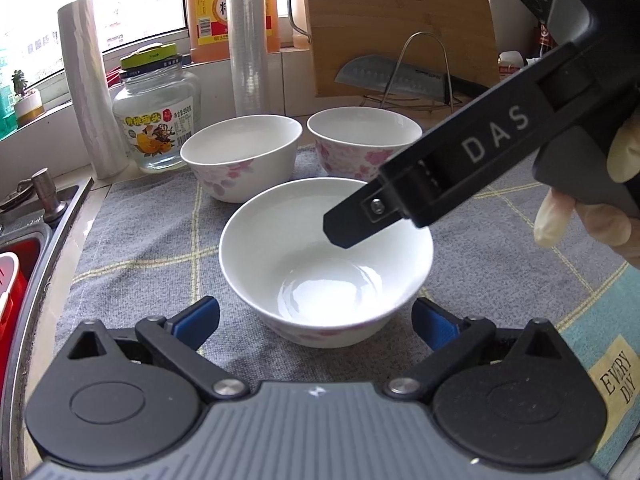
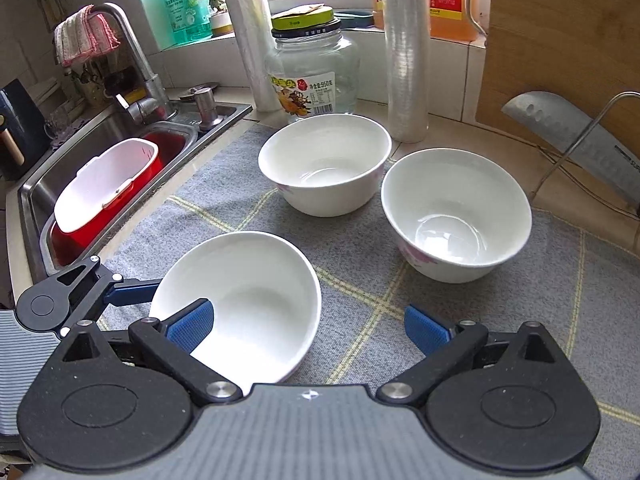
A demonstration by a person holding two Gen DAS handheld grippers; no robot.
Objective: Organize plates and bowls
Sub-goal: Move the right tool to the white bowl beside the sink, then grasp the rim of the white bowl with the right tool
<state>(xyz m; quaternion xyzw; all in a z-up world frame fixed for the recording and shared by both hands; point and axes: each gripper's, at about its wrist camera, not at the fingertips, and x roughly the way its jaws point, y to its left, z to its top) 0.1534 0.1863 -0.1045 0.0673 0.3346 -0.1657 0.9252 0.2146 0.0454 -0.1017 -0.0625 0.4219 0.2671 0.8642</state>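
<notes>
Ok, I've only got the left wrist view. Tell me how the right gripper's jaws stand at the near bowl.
Observer: The right gripper is open. One blue pad reaches inside the rim of the near bowl, and the other is outside it, over the mat.
Operator: Now give me the sink. I see just a red sliver.
Observer: A red tub with a white insert stands in the sink.
Operator: And the tap.
Observer: A pink-and-white cloth hangs over the faucet.
</notes>
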